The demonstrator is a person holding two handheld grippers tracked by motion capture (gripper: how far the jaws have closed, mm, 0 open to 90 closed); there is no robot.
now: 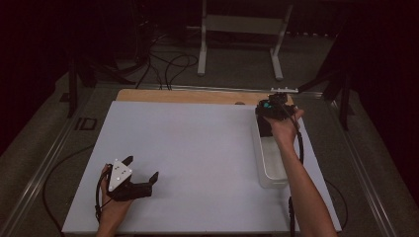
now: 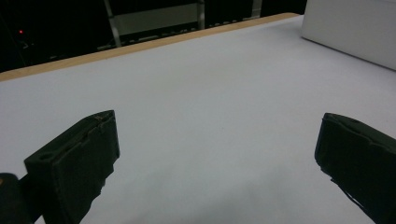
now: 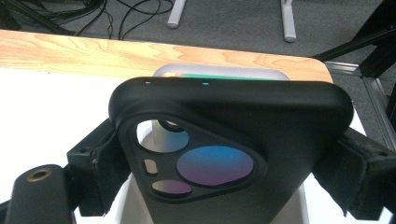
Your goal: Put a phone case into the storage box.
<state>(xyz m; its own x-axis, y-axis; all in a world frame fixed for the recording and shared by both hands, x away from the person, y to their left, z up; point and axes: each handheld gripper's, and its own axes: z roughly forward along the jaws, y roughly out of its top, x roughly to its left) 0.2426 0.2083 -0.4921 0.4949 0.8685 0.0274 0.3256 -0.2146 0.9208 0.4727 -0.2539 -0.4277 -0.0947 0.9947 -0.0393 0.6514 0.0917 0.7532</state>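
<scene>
Up above, looking down on the table (image 1: 197,148), the left gripper (image 1: 143,170) rests low near the front left corner of the white surface, held in the person's left hand (image 1: 114,207), its jaws spread wide with nothing between them. Far across, the right gripper (image 1: 273,109) hangs over the far end of a clear plastic bin (image 1: 269,165) that sits along the table's right edge, and a dark phone case (image 1: 265,123) hangs in its grip above the bin. The person's right forearm (image 1: 304,187) stretches over the bin's length.

From the left gripper view, the two black jaws stand well apart over bare white tabletop (image 2: 210,116). The bin's pale wall (image 2: 350,32) shows at the upper right, well away, and the wooden edge (image 2: 140,46) of the table runs behind.

From the right gripper view, the jaws are clamped on either side of the phone case (image 3: 233,140), its back facing the camera with the camera cut-out (image 3: 196,161) showing. Behind it lies the bin's rim (image 3: 219,72), then the wooden strip (image 3: 70,53) and grey floor (image 3: 229,18).
</scene>
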